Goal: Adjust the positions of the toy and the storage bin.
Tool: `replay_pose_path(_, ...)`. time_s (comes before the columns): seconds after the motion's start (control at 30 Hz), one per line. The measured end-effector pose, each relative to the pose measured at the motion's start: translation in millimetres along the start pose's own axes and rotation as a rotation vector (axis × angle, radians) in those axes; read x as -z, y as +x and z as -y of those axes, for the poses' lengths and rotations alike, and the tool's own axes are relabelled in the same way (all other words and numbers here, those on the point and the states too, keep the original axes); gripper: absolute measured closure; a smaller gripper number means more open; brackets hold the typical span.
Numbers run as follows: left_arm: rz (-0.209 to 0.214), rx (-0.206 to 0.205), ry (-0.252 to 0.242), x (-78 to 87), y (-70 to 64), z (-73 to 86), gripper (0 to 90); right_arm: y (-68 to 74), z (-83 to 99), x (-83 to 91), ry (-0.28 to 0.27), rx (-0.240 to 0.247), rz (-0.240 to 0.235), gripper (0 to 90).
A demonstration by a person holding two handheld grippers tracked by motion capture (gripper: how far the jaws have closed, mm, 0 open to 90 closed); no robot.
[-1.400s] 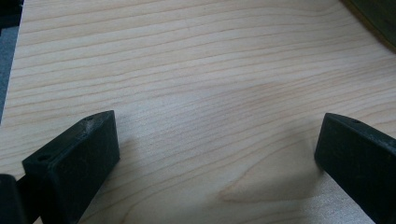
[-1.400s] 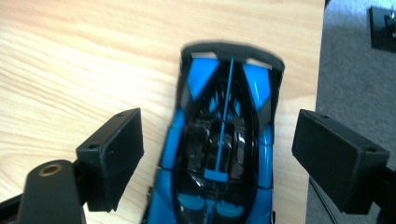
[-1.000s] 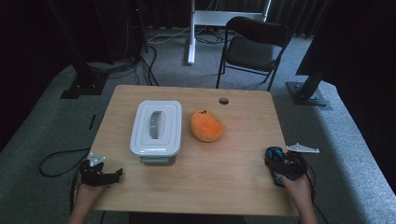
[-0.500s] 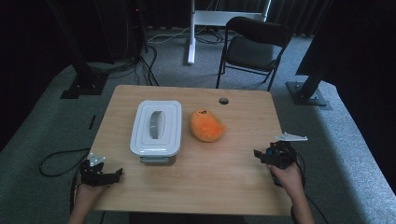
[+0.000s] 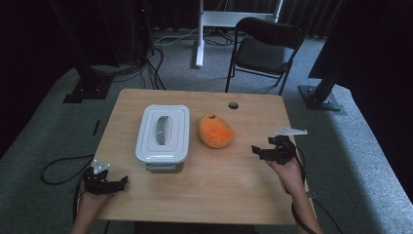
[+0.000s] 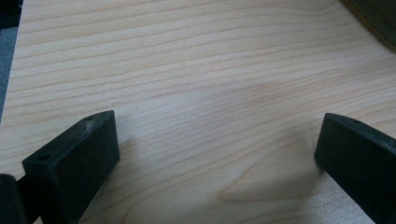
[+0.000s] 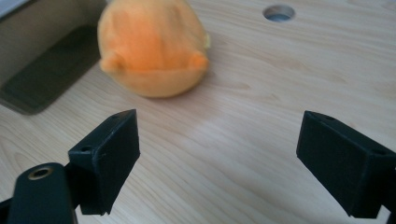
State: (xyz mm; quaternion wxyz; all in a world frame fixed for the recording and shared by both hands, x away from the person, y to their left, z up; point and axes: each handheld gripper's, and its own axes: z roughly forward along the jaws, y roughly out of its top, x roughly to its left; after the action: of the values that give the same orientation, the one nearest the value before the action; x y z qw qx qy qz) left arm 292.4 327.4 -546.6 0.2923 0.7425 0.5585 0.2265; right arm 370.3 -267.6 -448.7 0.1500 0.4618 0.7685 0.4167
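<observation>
Lying just ahead of the wide-open right gripper [image 7: 218,156], the orange plush toy [image 7: 152,46].

I see a lab or recording studio, dark curtained walls, grey carpet floor [image 5: 370,161], black rig stands [image 5: 85,83] with trailing cables [image 5: 156,58], a folding chair [image 5: 265,48], one plain wooden table [image 5: 219,195]

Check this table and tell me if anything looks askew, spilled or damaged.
Nothing stands out. The white lidded container sits closed and square on the table, the orange plush toy lies beside it, apart. Both the left gripper and right gripper are open and empty.
</observation>
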Motion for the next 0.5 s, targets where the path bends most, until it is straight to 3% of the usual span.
replay_pose_path(0.5,0.001,-0.001,-0.001,0.5,-0.2,0.6,0.3,17.1,-31.0,-41.1,0.020,0.038,-0.050,12.8)
